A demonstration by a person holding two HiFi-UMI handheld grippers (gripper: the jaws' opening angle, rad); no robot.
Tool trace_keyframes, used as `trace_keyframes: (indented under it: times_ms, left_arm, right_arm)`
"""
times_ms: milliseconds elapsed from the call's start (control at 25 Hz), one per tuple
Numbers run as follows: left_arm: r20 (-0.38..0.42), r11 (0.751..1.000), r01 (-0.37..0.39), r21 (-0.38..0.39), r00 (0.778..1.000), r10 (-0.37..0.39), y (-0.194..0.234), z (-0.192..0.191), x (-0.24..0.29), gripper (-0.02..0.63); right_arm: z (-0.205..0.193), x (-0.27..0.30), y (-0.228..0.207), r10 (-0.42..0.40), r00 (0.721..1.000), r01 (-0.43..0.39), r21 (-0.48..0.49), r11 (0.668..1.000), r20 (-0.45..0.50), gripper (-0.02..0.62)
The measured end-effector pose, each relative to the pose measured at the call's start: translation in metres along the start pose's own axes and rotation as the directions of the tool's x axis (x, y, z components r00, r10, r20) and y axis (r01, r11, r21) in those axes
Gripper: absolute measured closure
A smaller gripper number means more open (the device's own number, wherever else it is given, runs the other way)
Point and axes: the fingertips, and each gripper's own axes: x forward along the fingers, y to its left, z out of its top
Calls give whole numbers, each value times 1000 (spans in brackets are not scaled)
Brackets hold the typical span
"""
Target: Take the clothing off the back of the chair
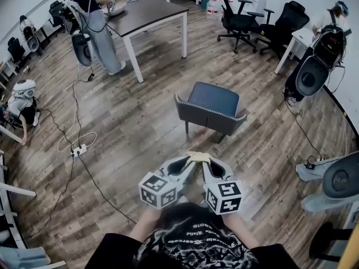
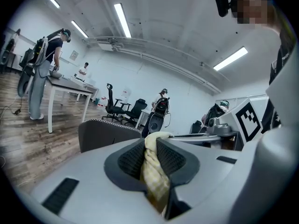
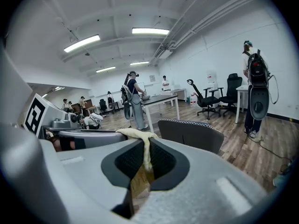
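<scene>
Left tool [image 1: 187,161] and right tool [image 1: 208,162] both pinch one pale-yellow, waffle-checked garment [image 1: 198,156] bunched between them, apart from the grey chair [image 1: 210,110]. T-shirt [image 1: 193,241] print's too blurry to read.

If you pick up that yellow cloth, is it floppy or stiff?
Probably floppy: the yellow cloth bunches into soft folds between the left tongs. It is likely thin and light too, since the right tongs pinch it almost flat.
</scene>
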Motion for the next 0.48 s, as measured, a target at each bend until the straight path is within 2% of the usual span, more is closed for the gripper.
trace_keyframes:
  times_ms: [120,280,480]
  left_arm:
    - [0,1000,-9,-10,1000,9,-1,-3,3,531]
    - [-1,998,0,-62,1000,0,-1,-8,4,531]
    - [-2,997,2,-79,1000,-3,-1,-15,6,531]
  right_arm:
    - [-3,-1,-3,-11,1000,11,1,1000,0,571]
    - [-8,2,-5,-14,1000,14,51,999,-6,571]
    - [-14,0,-7,-27,999,28,49,998,-23,571]
